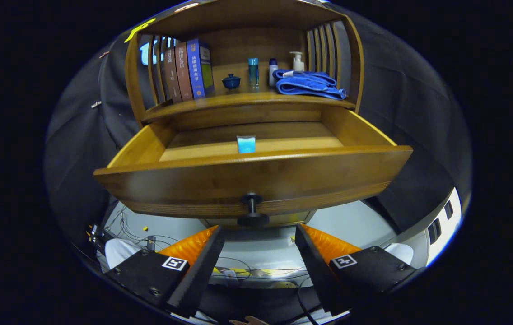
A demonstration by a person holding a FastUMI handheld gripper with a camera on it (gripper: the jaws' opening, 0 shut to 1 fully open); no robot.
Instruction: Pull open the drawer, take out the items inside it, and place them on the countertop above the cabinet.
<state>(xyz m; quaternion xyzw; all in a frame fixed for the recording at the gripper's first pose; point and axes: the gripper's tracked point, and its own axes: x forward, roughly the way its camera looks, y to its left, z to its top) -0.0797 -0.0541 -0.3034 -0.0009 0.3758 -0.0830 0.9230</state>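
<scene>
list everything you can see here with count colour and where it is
drawer: one, brown wood, pulled open below the countertop, just ahead of the fingers
drawer knob: one, black, front of the drawer, just ahead of the open fingers
small packet: one, light blue, inside the drawer near its middle
countertop: one, brown wood, above the drawer
books: three, two brown and one blue, upright on the countertop beside the slatted side
lidded cup: one, dark blue, next to the books
tall bottle: one, teal, beside the cup
small bottle: one, white with dark cap, next to the tall bottle
pump bottle: one, white, behind the towel
towel: one, blue, folded on the countertop
gripper: one, fingers open, holding nothing
</scene>
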